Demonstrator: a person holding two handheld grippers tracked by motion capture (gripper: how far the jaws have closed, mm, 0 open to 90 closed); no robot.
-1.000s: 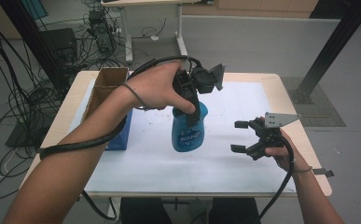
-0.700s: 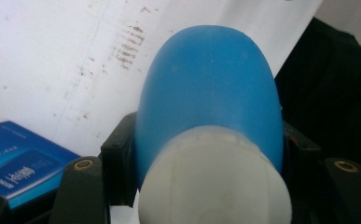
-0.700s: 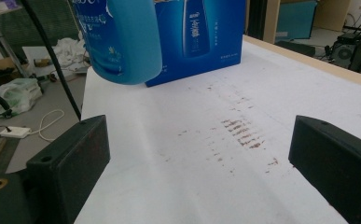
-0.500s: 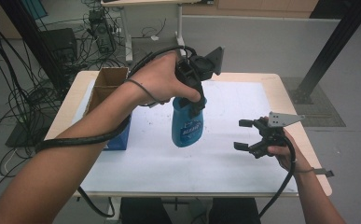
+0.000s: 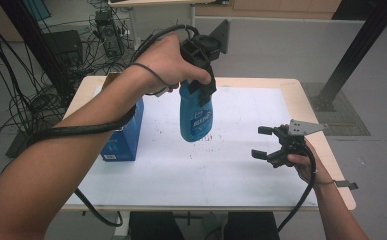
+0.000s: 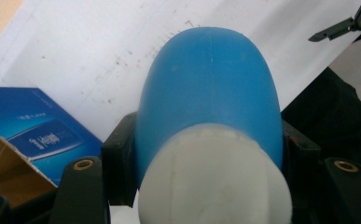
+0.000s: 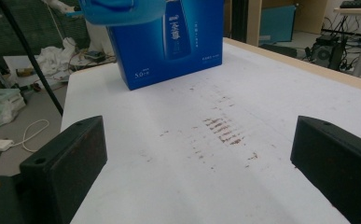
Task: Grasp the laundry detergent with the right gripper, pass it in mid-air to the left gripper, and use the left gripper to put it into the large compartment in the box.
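Note:
A blue bottle [image 5: 196,117] with a white cap [image 6: 215,182] hangs in the air above the middle of the white-covered table [image 5: 231,170]. My left gripper [image 5: 201,89] is shut on its upper part, just below the cap, with a jaw pressing on each side. In the left gripper view the bottle [image 6: 211,93] points down and away between the jaws of the left gripper [image 6: 209,156]. My right gripper [image 5: 262,142] is held low over the table's right side, open, with nothing between its jaws. In the right gripper view the right gripper [image 7: 201,140] faces the bottle's base [image 7: 122,9].
A blue carton [image 5: 126,135] with an open brown flap stands at the table's left, also seen as the carton [image 7: 169,42] behind the bottle. Brown stains [image 7: 222,128] mark the white sheet. Cables and equipment lie on the floor beyond the table.
My left gripper has lifted the blue bottle higher above the table and a little away from me. The right gripper has hardly moved.

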